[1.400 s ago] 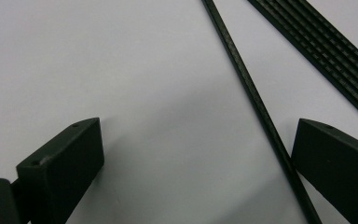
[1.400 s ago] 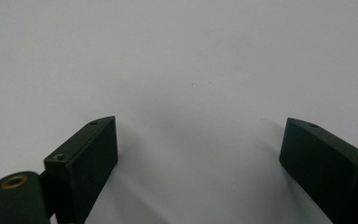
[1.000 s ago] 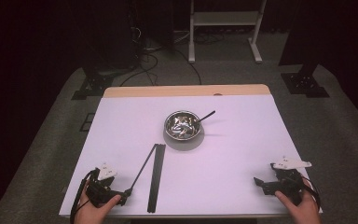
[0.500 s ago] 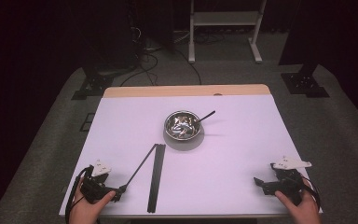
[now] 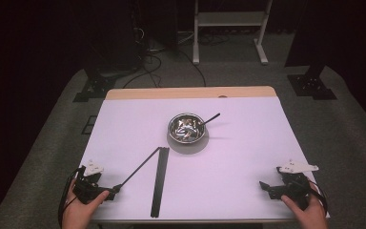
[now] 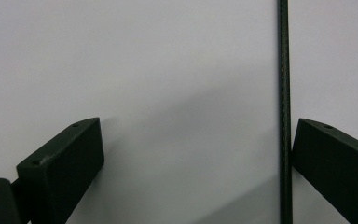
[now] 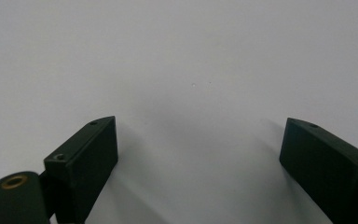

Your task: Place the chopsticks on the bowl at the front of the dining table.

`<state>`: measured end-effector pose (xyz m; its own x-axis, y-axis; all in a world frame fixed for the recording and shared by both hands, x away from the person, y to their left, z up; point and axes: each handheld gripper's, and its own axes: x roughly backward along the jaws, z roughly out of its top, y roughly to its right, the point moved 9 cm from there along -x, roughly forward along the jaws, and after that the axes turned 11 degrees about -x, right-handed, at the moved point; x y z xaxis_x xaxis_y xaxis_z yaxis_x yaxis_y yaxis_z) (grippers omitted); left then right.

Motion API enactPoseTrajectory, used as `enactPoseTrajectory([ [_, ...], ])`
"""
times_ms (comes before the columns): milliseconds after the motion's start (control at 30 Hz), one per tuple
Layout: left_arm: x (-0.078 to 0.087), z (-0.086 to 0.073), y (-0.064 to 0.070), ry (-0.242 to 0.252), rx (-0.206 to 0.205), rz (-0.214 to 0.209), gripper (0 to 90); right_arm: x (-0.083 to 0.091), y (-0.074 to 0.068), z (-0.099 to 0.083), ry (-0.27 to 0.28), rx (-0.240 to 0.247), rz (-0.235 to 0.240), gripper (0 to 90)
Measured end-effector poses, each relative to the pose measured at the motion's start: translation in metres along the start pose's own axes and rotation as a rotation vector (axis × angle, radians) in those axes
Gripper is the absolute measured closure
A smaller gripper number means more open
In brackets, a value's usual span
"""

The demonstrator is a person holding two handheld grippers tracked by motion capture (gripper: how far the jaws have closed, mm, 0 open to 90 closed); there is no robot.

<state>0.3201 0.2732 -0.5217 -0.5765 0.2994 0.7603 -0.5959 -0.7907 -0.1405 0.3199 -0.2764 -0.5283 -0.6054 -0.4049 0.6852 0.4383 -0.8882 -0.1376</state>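
Since the earlier frame our left gripper [image 5: 116, 189] has slid toward the lower left of the frame; the right gripper [image 5: 268, 187] at lower right has not moved. Both have jaws spread wide. The thin black rod [image 6: 284, 116] lies just inside our left gripper's right jaw. The steel bowl [image 5: 187, 128] at centre holds a spoon [image 5: 209, 118] and perhaps scraps.
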Motion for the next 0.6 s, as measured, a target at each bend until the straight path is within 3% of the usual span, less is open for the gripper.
enactPoseTrajectory([
  [233, 0.0009, -0.0022, -0.0071, 0.005, 0.011, 0.007, 1.5, 0.0000, 0.0000, 0.0000, 0.000, -0.001, 0.000, 10.0],
  [600, 0.0035, 0.0011, -0.0042, 0.025, 0.023, -0.020, 1.4, 0.0000, -0.0001, 0.0000, 0.000, -0.002, 0.000, 10.0],
])
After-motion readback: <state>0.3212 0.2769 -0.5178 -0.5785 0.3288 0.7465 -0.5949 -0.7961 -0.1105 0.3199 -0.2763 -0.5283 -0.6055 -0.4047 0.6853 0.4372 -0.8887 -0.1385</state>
